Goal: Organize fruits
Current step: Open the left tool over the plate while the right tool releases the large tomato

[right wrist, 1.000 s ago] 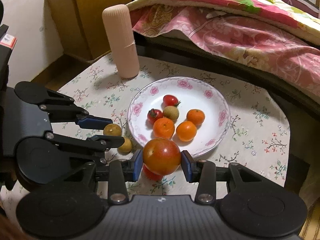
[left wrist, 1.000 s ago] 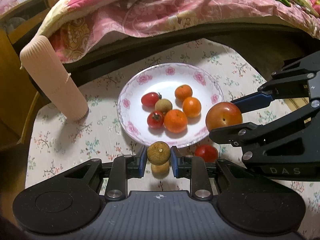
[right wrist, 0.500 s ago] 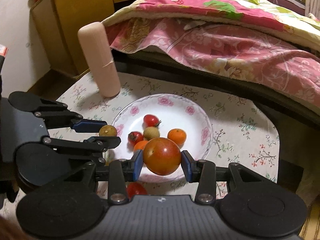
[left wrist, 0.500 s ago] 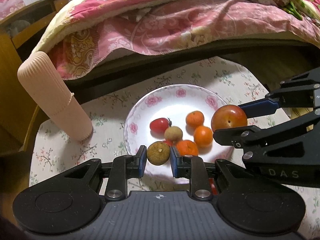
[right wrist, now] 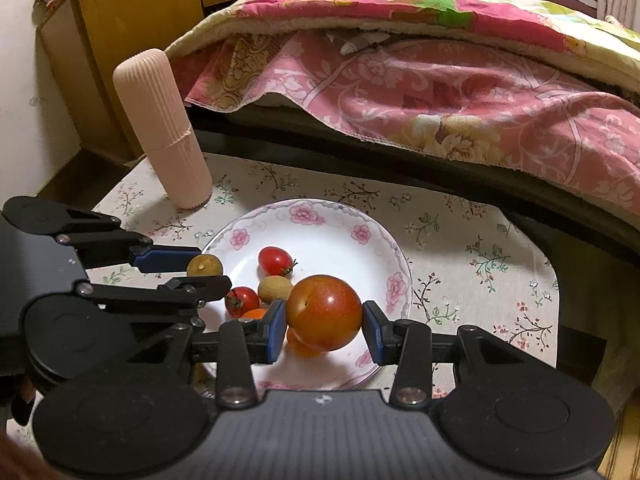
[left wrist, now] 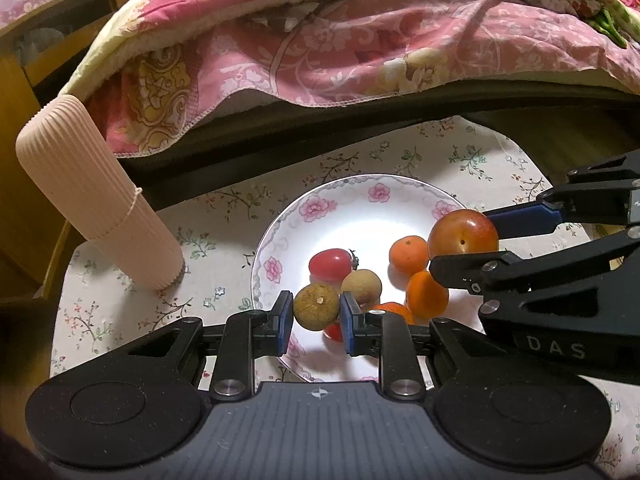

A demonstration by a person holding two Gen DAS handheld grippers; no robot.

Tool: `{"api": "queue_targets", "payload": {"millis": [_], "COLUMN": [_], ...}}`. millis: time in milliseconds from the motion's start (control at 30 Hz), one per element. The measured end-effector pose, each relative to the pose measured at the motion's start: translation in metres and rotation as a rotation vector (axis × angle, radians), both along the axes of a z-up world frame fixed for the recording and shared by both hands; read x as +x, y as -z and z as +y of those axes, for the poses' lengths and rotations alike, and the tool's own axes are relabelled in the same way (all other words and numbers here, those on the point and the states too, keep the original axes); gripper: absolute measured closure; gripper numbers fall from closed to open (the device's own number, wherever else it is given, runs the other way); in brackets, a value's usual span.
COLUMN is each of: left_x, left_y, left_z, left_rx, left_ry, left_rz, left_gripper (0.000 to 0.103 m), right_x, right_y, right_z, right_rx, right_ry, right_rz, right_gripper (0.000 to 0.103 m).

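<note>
1. Fruits are gathered on a white plate (left wrist: 280,240) with pink flowers on its rim, which sits on a desk (left wrist: 120,320) under a flowered cloth.
2. On the plate lie an oval red tomato (left wrist: 330,263), a tan longan (left wrist: 361,285), two small oranges (left wrist: 409,254) on the right side, and more red and orange fruit partly hidden behind the tools.
3. The left gripper (left wrist: 316,316) tilts steeply down and forward over the near left edge of the plate.
4. Its jaws are clamped on a brown round fruit (left wrist: 316,306), one blue pad pressed to each side; the fruit hangs above the plate and does not touch it.
5. The right gripper (right wrist: 324,324) also slants down and forward, held over the near right part of the plate, level with the left one and just beside it.
6. Its jaws are clamped on a big red-orange tomato (right wrist: 324,312), gripped on both sides and held clear of the fruit below.
7. In the left wrist view the right gripper (left wrist: 472,240) comes in from the right edge, with its tomato (left wrist: 463,234) over the two oranges.
8. In the right wrist view the left gripper (right wrist: 200,270) reaches in from the left, with its brown fruit (right wrist: 205,266) at the plate's left rim.
9. A ribbed pink cylinder (right wrist: 162,128) stands upright at the far left of the desk, well apart from the plate.
10. Beyond the desk's far edge, a pink flowered quilt (right wrist: 400,80) hangs off a bed.
</note>
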State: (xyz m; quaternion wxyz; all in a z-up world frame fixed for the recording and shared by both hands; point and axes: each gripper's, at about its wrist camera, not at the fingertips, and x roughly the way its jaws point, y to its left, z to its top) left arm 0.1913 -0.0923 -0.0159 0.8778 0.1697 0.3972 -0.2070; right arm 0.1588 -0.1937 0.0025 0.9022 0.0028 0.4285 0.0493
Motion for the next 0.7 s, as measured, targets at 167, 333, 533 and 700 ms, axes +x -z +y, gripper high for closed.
{"api": "queue_targets", "payload": {"millis": [167, 333, 533, 700], "left_x": [0.005, 0.007, 0.011, 0.015], "left_y": [0.003, 0.007, 0.010, 0.013], "left_z": [0.000, -0.002, -0.004, -0.005], "left_rx": [0.000, 0.005, 0.007, 0.007], "left_ry": [-0.007, -0.006, -0.008, -0.009], "left_rz": [0.007, 0.015, 0.017, 0.022], "left_gripper": [0.073, 0.073, 0.073, 0.073], "right_x": [0.006, 0.011, 0.015, 0.019], "right_y": [0.001, 0.005, 0.007, 0.010], "right_z": [-0.002, -0.003, -0.004, -0.006], "right_rx": [-0.004, -0.013, -0.019, -0.018], "right_ry": [0.006, 0.012, 0.018, 0.025], "right_rz": [-0.005, 0.000, 0.003, 0.004], "right_gripper": [0.062, 0.062, 0.062, 0.062]}}
